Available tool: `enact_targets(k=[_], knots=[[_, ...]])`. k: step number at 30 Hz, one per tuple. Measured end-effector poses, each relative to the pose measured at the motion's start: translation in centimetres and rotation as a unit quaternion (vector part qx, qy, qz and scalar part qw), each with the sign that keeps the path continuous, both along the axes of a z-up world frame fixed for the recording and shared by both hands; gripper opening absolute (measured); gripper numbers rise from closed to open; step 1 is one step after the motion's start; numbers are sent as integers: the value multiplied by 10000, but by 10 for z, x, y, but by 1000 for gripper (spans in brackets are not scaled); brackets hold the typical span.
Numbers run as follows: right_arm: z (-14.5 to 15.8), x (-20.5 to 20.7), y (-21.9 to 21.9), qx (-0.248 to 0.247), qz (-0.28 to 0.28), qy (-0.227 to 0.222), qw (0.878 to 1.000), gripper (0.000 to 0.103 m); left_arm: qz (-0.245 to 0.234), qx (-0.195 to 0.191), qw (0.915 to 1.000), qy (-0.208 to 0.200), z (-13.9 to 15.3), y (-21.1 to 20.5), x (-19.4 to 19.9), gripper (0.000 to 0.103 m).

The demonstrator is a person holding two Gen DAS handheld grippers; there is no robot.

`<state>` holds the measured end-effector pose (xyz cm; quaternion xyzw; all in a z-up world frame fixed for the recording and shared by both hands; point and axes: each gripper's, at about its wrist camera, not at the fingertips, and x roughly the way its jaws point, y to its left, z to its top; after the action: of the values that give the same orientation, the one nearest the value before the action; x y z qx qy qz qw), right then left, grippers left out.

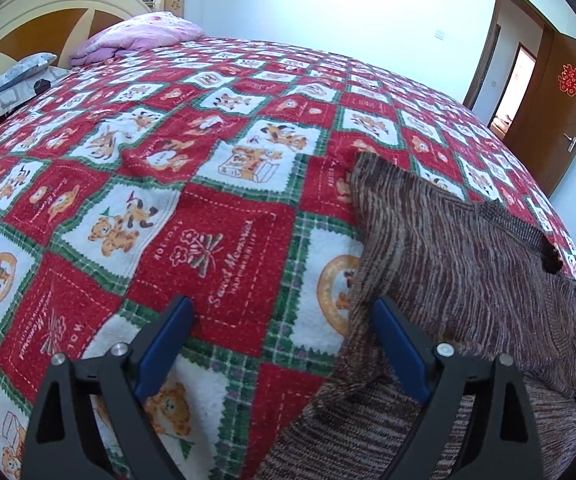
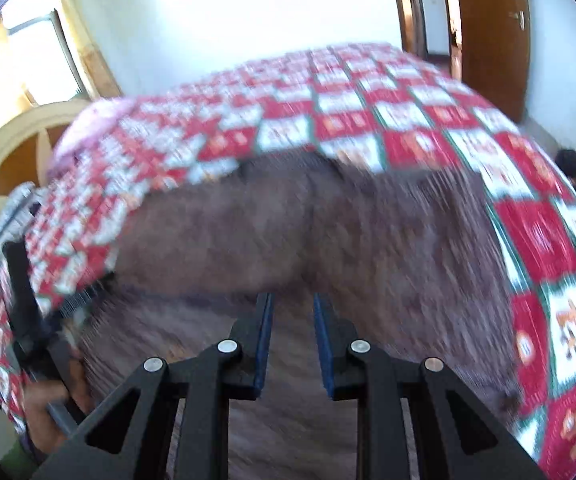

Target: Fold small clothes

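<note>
A brown striped knit garment [image 1: 460, 264] lies on the red, white and green patchwork bedspread [image 1: 192, 184], partly folded with one layer over another. My left gripper [image 1: 284, 312] is open above the bedspread; its right finger [image 1: 396, 344] is at the garment's left edge. The right wrist view is motion-blurred. There the garment [image 2: 308, 216] fills the middle. My right gripper [image 2: 293, 304] hovers over it with its jaws a narrow gap apart and nothing between them. The left gripper and the hand holding it show at the left edge of that view [image 2: 36, 320].
A pink quilt [image 1: 140, 34] and a grey patterned pillow [image 1: 8, 84] lie at the head of the bed by the wooden headboard [image 1: 36, 28]. An open brown door [image 1: 548, 96] stands beyond the bed's far right side.
</note>
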<state>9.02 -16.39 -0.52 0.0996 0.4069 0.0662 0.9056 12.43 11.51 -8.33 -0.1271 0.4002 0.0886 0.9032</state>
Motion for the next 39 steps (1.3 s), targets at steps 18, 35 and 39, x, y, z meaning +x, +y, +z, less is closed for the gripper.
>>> enact_targets(k=[18, 35, 39], knots=[[88, -145, -54, 658, -452, -1218, 9893, 23, -1289, -32, 9914, -204, 20, 6, -48, 102], [98, -359, -44, 98, -176, -832, 9963, 54, -3645, 234, 9308, -151, 11, 13, -237, 98], [34, -339, -30, -231, -391, 207, 9988, 48, -3478, -150, 9371, 243, -9, 28, -254, 91]])
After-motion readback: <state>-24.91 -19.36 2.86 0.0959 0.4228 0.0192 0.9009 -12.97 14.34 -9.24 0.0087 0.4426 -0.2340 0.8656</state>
